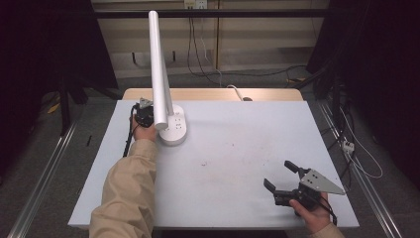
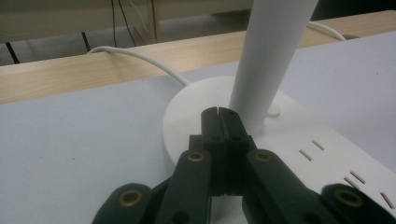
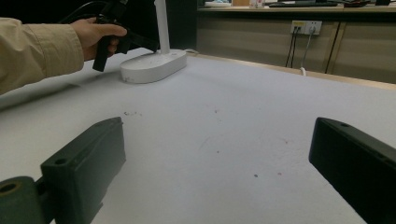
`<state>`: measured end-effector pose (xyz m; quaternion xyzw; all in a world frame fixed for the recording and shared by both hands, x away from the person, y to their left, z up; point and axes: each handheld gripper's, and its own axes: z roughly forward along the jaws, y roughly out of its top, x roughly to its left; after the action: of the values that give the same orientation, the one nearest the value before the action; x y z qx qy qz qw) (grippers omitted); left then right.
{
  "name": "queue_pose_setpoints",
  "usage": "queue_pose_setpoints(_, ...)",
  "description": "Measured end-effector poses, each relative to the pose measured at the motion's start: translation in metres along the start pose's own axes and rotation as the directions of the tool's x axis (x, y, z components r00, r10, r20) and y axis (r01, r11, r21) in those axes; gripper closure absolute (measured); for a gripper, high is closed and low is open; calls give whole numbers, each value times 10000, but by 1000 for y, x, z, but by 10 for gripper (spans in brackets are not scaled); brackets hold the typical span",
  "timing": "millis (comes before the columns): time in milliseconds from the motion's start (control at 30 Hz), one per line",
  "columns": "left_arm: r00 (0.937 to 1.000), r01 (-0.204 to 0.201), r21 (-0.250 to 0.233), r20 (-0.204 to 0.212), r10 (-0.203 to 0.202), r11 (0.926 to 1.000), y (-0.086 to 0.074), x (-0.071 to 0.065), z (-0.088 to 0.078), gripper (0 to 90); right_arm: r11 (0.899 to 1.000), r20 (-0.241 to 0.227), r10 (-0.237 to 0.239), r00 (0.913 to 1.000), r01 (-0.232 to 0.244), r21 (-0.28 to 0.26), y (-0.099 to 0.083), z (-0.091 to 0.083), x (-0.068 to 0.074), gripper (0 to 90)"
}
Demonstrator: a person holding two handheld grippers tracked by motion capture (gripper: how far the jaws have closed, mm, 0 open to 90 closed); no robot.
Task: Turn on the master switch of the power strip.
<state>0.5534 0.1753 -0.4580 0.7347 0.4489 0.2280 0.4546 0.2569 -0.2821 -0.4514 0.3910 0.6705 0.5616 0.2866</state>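
A white desk lamp stands at the table's far left, with an oval base (image 1: 174, 131) and a tall white tube (image 1: 157, 64). My left gripper (image 1: 148, 117) is at the base, its jaws shut with nothing between them. In the left gripper view its tips (image 2: 218, 113) rest over the base (image 2: 191, 109), just in front of the tube (image 2: 271, 56); I cannot tell if they touch it. My right gripper (image 1: 277, 173) is held near the front right, open wide over bare table. Its black fingers (image 3: 84, 161) frame the lamp base (image 3: 154, 65) far off.
The lamp's white cable (image 2: 135, 53) runs off over the wooden back edge (image 1: 213, 94) of the table. The pale table sheet (image 1: 233, 148) has a few small stains in the middle. A power strip (image 1: 348, 145) and cables lie on the floor at the right.
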Motion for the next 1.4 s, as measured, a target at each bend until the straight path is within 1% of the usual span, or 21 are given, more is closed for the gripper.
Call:
queue_pose_setpoints(167,10000,1,-67,-58,-1,10000,0,1,2,900,10000,-52,11,10000,-11,19,0,0,0,32)
queue_pose_setpoints(333,9999,127,-73,-26,-128,9999,0,2,3,900,10000,-80,6,10000,-6,18,0,0,0,33)
queue_pose_setpoints(367,9998,209,-97,-73,-210,9997,0,2,3,900,10000,-78,10,10000,-10,14,0,0,0,32)
queue_pose_setpoints(500,9998,157,-66,-93,-158,9999,0,3,4,900,10000,-104,11,9999,-11,3,0,0,1,33)
queue_pose_setpoints(533,9999,76,-49,-103,-76,10000,0,3,4,900,10000,-88,6,10000,-6,6,0,0,1,32)
queue_pose_setpoints(633,9995,302,-29,-61,-302,9995,1,3,5,900,10000,-108,14,9999,-14,18,-1,1,1,32)
queue_pose_setpoints(667,9997,223,16,-88,-223,9997,2,3,5,900,10000,-120,15,9999,-14,20,-1,0,1,32)
queue_pose_setpoints(700,9995,297,-56,-120,-298,9995,1,2,6,900,10000,-137,19,9999,-19,15,-1,0,1,32)
queue_pose_setpoints(733,9998,174,25,-123,-174,9998,1,3,6,900,10000,-123,10,9999,-10,15,-1,0,1,32)
queue_pose_setpoints(800,9997,207,25,-147,-206,9998,1,1,7,900,10000,-135,23,9999,-23,3,-1,0,1,32)
queue_pose_setpoints(867,9998,212,37,-35,-212,9998,2,-1,9,900,10000,-133,19,9999,-19,-2,-1,1,1,32)
queue_pose_setpoints(900,9999,73,97,-79,-73,9999,2,-2,9,900,10000,-120,24,9999,-24,-10,-1,0,1,32)
queue_pose_setpoints(933,9998,65,84,-164,-64,9999,3,-5,10,900,10000,-117,30,9999,-30,-25,-1,0,1,32)
queue_pose_setpoints(1067,9994,338,96,-109,-337,9994,2,-3,10,900,10000,-120,-1,9999,0,-43,0,-1,1,32)
queue_pose_setpoints(1100,9996,251,103,-107,-249,9996,2,-4,10,900,10000,-129,-5,9999,4,-49,-1,-2,1,32)
queue_pose_setpoints(1200,9995,289,101,-121,-287,9995,2,-3,10,900,10000,-138,-17,9999,16,-59,-1,-3,1,32)
queue_pose_setpoints(1267,9988,494,57,-50,-493,9988,2,-3,10,900,10000,-130,-20,9999,19,-78,-1,-4,0,32)
queue_pose_setpoints(1300,9994,338,155,-66,-337,9993,3,-3,10,900,10000,-129,-25,9999,24,-69,-1,-4,0,32)
queue_pose_setpoints(1333,9995,293,195,-83,-292,9994,3,-3,10,900,10000,-115,-9,9999,8,-72,-1,-4,0,32)
queue_pose_setpoints(1367,9991,414,154,-104,-412,9990,3,-3,10,900,10000,-124,-13,9999,12,-84,-1,-5,0,32)
queue_pose_setpoints(1400,9994,328,243,-142,-325,9992,3,-2,9,900,10000,-111,-10,9999,9,-76,-1,-5,0,32)
